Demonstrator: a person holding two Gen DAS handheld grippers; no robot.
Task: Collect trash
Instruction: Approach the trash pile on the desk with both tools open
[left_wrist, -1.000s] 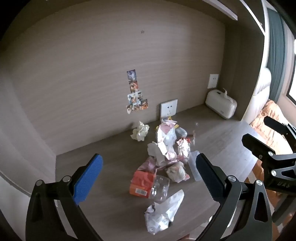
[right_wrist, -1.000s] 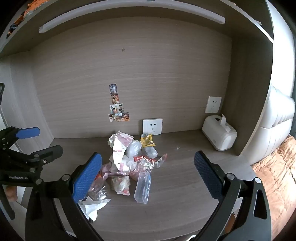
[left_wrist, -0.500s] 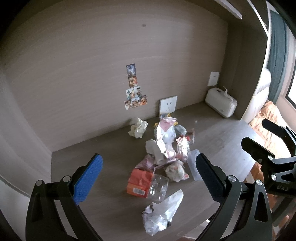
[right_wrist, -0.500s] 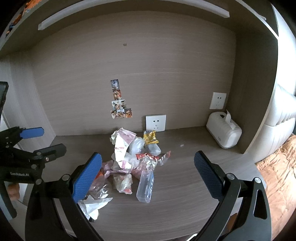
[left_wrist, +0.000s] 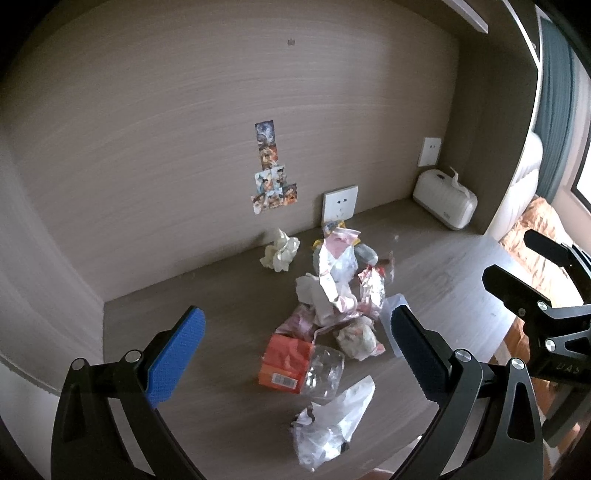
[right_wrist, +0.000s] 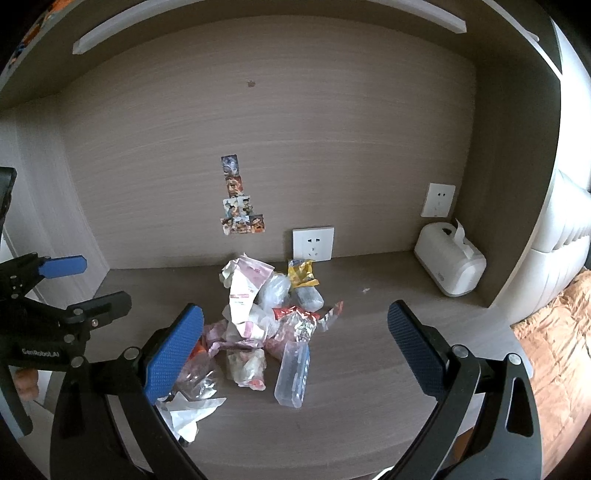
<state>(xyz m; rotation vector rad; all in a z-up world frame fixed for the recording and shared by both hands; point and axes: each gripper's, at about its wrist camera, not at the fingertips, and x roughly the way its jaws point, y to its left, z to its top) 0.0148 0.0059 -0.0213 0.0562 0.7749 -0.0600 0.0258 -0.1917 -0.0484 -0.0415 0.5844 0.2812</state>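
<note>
My left gripper (left_wrist: 293, 350) is spread wide with nothing between its blue pads, and my right gripper (right_wrist: 295, 349) is spread just as wide and equally empty. Both hang above the near edge of the desk (right_wrist: 369, 406), clear of everything on it.

Closest under the left gripper, between its fingers and slightly toward me, lies a crumpled clear plastic bag (left_wrist: 332, 424). Just past it sit an orange carton (left_wrist: 284, 360) and a crushed clear cup (left_wrist: 323, 371), touching each other. From the right gripper those same pieces sit low by its left finger, partly hidden behind the pad.

Between the right gripper's fingers, a little ahead, a clear plastic bottle (right_wrist: 293, 371) lies on its side, its far end tucked into the trash pile (right_wrist: 266, 314). The pile is a tight heap of wrappers, foil and crumpled paper, straight ahead of both grippers in the middle of the desk. At its far edge I see a yellow wrapper (right_wrist: 301, 273).

Beyond the pile, ahead and left of centre from the left gripper, a wadded pale tissue (left_wrist: 280, 251) sits apart, near the back wall.

Farthest out, a wall socket (right_wrist: 313, 243) and a cluster of small stickers (right_wrist: 240, 203) are on the back panel. A white tissue box (right_wrist: 450, 264) stands in the far right corner.
</note>
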